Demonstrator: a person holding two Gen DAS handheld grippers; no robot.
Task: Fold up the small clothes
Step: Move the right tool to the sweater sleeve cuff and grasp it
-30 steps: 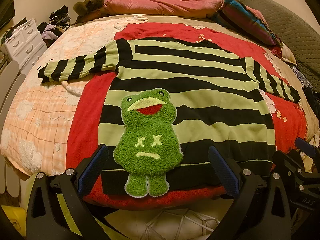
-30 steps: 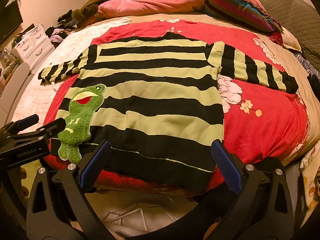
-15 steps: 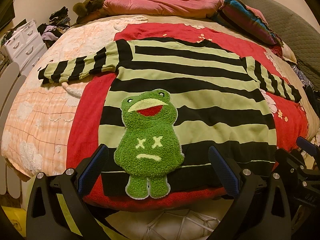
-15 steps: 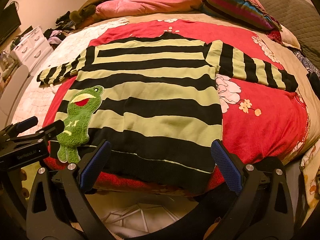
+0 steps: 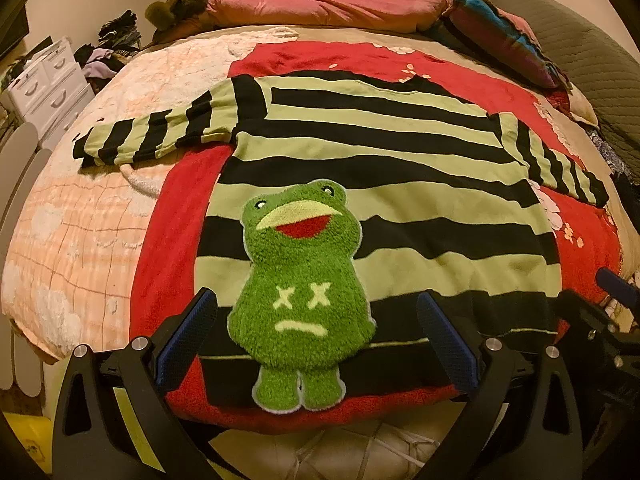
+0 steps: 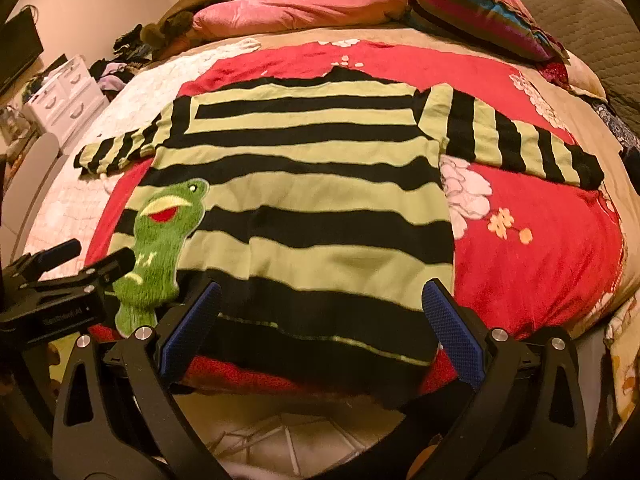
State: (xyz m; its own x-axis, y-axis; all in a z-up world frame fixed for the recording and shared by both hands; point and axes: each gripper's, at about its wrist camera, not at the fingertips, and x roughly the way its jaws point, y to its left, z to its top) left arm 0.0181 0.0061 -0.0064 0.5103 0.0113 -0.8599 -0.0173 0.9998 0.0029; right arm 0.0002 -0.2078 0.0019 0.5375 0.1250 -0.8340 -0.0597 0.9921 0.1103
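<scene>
Striped sweater [image 5: 380, 184] flat on red blanket [image 5: 168, 248], hem at bed edge, 6 o'clock. Left tool [image 5: 316, 340], right tool [image 6: 320, 328] both spread apart, empty, near hem. Pillows [image 5: 328, 8] at 12 o'clock.

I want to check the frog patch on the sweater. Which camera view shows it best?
The left wrist view: the frog patch is centred, facing the camera, whole. In the right wrist view it sits at the left edge, skewed, partly hidden behind the left tool.

Black-and-lime striped sweater [image 5: 400, 200]; green frog patch [image 5: 300, 292]; red blanket [image 6: 540, 240].
</scene>
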